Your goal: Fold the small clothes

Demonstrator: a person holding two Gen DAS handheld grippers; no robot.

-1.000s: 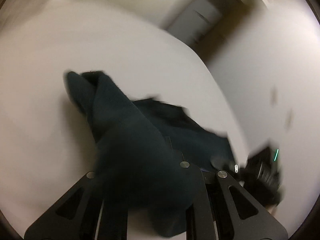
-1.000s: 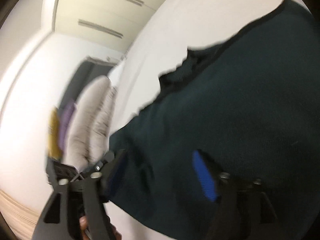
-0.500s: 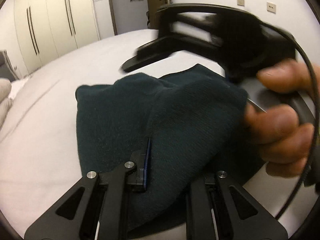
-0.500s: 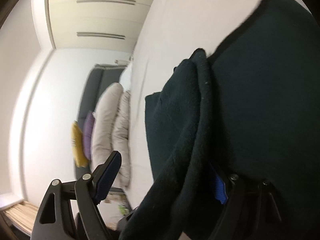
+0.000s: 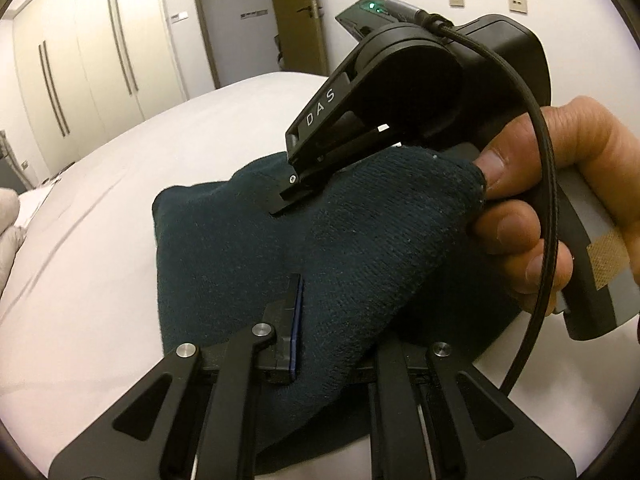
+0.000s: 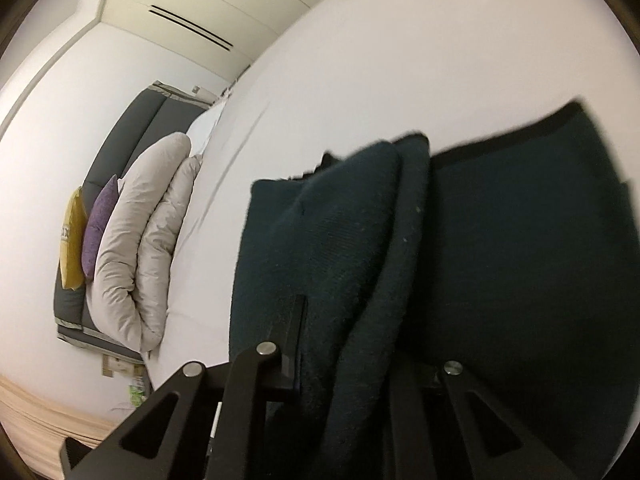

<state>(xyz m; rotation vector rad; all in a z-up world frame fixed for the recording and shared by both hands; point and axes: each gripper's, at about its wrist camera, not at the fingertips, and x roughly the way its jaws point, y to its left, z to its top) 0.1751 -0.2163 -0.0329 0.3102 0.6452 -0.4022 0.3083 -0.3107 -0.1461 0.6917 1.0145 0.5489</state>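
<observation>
A dark teal knit garment [image 5: 240,248] lies partly folded on the white bed [image 5: 100,200]. My left gripper [image 5: 340,312] is shut on a thick fold of it; only the left finger's blue pad shows, the other is under the cloth. In the left wrist view my right gripper [image 5: 292,196], held by a hand [image 5: 560,184], comes in from the upper right onto the top of the fold. In the right wrist view the right gripper [image 6: 348,340] has its jaws closing on a bunched edge of the garment [image 6: 500,260], with the cloth pressed between them.
The white bed sheet [image 6: 400,60] spreads beyond the garment. Beige pillows [image 6: 140,240] plus a purple cushion [image 6: 98,228] and a yellow cushion [image 6: 72,240] lean on a grey headboard [image 6: 132,132]. Wardrobe doors [image 5: 88,60] and a doorway [image 5: 240,32] stand behind the bed.
The left gripper swung round with the garment and rolled level. The right gripper came in over the fold and its wide jaws have narrowed onto the bunched cloth.
</observation>
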